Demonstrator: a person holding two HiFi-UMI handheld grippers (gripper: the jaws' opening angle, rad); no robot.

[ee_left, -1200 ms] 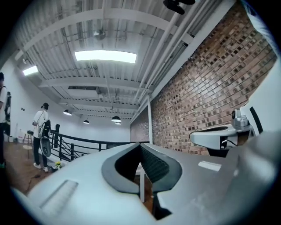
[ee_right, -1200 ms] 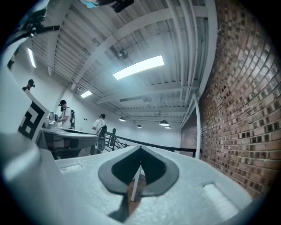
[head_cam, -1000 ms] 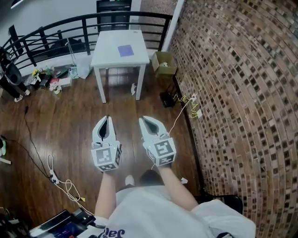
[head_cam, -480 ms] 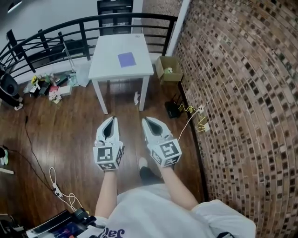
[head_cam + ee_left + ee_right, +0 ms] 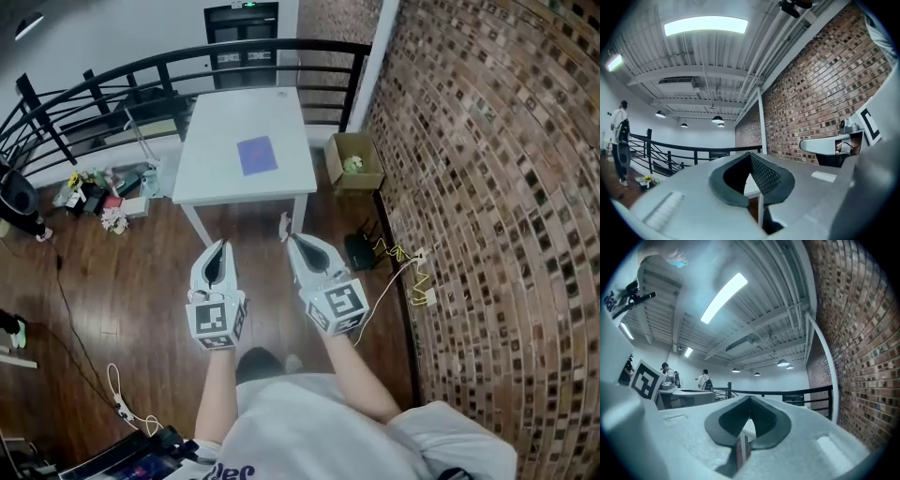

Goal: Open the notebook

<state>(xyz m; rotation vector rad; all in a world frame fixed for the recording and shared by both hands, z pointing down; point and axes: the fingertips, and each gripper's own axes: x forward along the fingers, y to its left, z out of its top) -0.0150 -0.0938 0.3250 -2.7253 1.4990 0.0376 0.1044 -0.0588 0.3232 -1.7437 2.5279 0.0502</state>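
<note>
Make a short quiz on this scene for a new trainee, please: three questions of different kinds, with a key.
1. True or false: the purple notebook lies closed on the white table.
2. Where does the cardboard box stand? A) on the table B) on the floor beside the brick wall C) under the table
3. What does the right gripper hold?
Key: 1 true; 2 B; 3 nothing, its jaws are together.

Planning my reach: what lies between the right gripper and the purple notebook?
Head view: between the right gripper and the purple notebook lies only bare white tabletop; a small white item lies on the floor beside the tip.
</note>
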